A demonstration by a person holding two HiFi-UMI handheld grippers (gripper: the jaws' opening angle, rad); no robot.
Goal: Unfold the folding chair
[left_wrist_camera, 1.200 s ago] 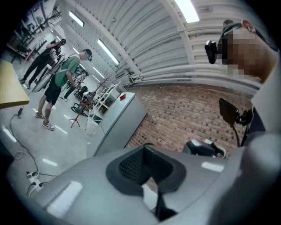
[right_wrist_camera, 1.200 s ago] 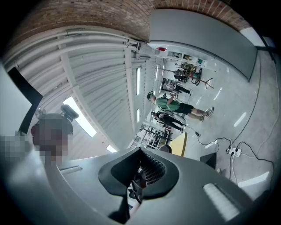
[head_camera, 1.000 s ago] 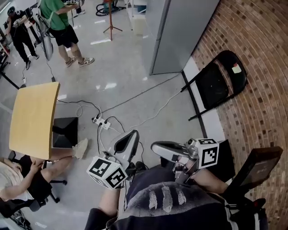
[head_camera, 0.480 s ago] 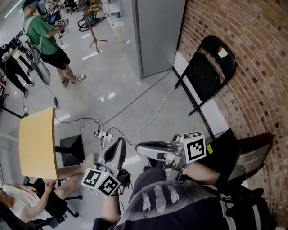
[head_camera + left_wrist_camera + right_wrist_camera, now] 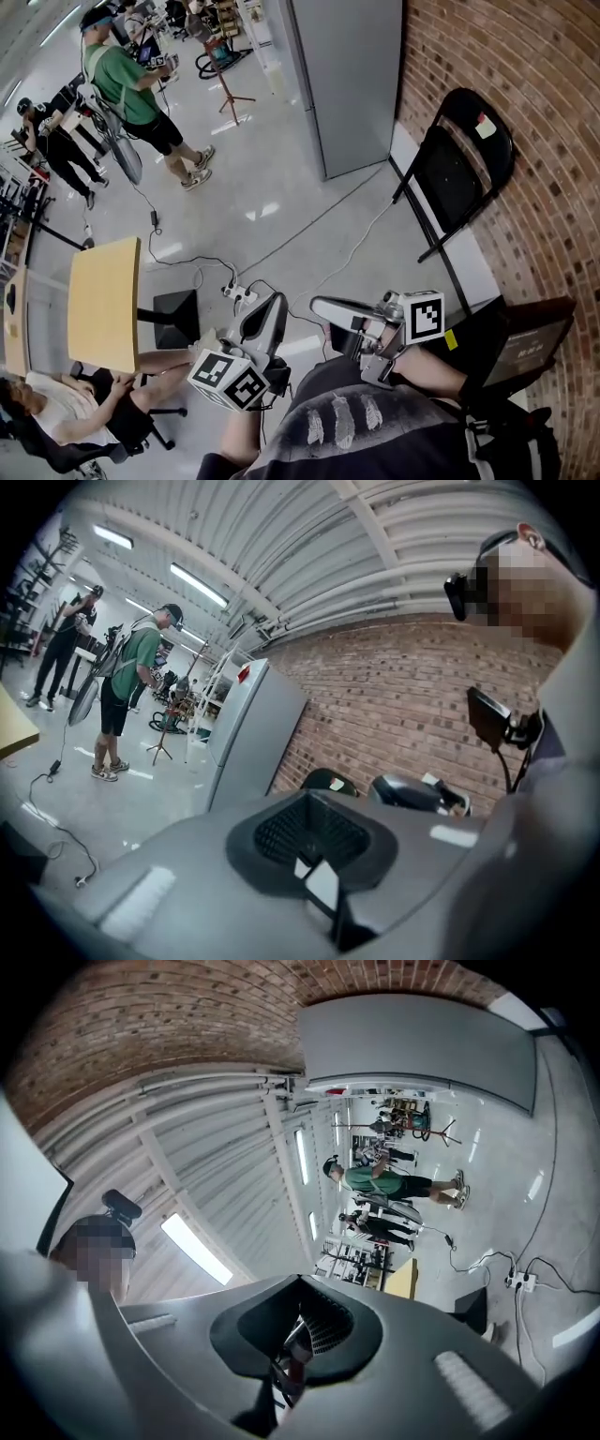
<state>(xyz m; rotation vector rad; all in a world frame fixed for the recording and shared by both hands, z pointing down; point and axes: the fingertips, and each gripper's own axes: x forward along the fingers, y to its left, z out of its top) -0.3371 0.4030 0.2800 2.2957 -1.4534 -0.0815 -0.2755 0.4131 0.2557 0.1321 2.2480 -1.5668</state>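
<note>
Folding chair (image 5: pixel 459 173): we see it folded flat and leaning against the brick wall (image 5: pixel 553 141). Its black tubular metal frame loops round a matte black back and seat, with a small pale sticker (image 5: pixel 485 126) near the top. Its thin legs rest on the white strip of floor at the wall's foot.

We hold both grippers close to our body, well apart from the chair and further out from the wall, over the glossy grey floor (image 5: pixel 281 197). Our left gripper (image 5: pixel 272 305), smooth grey plastic round a dark ribbed recess, is clenched on nothing. Our right gripper (image 5: pixel 323 307), the nearer one to the wall, is likewise clenched and empty. A tall grey metal cabinet (image 5: pixel 347 75) stands against the wall beyond the chair.
</note>
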